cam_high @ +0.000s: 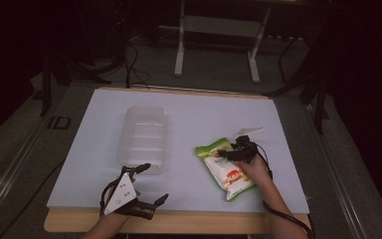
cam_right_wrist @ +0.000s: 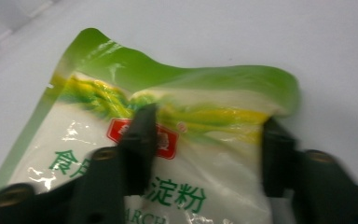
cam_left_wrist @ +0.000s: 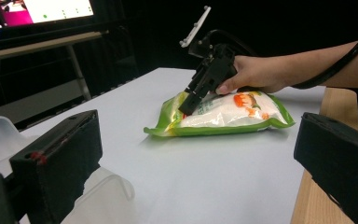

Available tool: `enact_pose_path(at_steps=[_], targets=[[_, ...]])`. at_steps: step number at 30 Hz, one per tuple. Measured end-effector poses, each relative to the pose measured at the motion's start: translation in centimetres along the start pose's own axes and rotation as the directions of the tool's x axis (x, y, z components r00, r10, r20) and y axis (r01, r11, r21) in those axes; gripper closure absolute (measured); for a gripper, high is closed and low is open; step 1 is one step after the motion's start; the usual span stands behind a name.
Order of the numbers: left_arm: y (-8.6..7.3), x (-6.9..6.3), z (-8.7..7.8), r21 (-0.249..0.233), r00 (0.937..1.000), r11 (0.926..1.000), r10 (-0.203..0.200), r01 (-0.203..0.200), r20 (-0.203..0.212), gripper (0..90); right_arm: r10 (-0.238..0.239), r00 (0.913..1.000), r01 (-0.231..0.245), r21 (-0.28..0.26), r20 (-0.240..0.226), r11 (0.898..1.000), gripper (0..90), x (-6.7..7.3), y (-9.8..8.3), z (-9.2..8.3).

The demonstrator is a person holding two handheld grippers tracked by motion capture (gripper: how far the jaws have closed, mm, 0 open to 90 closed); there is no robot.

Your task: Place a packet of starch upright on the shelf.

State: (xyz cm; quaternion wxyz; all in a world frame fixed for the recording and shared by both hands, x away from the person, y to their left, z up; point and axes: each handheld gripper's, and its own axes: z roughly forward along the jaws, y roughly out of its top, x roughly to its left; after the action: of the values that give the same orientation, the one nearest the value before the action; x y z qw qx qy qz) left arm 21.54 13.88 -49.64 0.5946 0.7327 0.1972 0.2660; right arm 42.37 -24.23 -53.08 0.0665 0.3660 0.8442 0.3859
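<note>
Dark floor and metal stand legs ring the white-covered wooden surface (cam_high: pixel 189 119), where a green-edged, white plastic pouch of starch with red and orange print (cam_high: pixel 225 170) lies flat on the near right part, well apart from the clear ribbed plastic storage box (cam_high: pixel 144 138) lying left of centre. The right tongs (cam_high: pixel 233 153) are down on the pouch's far end, about half closed; in the right gripper view one jaw presses into the film on top and the other stands at the pouch's edge, the bag bulging between them, so the grasp looks begun, though I cannot tell whether the pinch is firm. The pouch is not yet lifted and rests fully on the surface. If the box is where it belongs, the lift, carry and placing all remain. Its long axis runs from the near right toward the far left, with the green sealed top edge pointing away, toward the box. The left tongs (cam_high: pixel 148 185) hover wide open and empty at the near edge, just beside the box's near end.
</note>
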Motion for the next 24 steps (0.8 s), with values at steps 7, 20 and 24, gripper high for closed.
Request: enact_pose_path(at_steps=[7,20,24], targets=[[0.0,0.0,0.0,0.003,1.0000,1.0000,0.001,-0.001,0.001,1.2,-0.036,0.9991,0.037,-0.025,0.021,0.999,78.7,0.1,-0.4,-0.7],[0.1,0.1,-0.1,-0.003,1.0000,1.0000,-0.005,0.005,-0.002,1.2,-0.095,0.9940,0.098,-0.059,0.055,0.993,84.7,1.2,0.2,-2.2],[0.0,0.1,-0.1,-0.001,1.0000,1.0000,-0.005,0.005,0.000,1.2,-0.100,0.9934,0.105,-0.090,0.056,0.990,85.1,1.6,0.4,-3.1]])
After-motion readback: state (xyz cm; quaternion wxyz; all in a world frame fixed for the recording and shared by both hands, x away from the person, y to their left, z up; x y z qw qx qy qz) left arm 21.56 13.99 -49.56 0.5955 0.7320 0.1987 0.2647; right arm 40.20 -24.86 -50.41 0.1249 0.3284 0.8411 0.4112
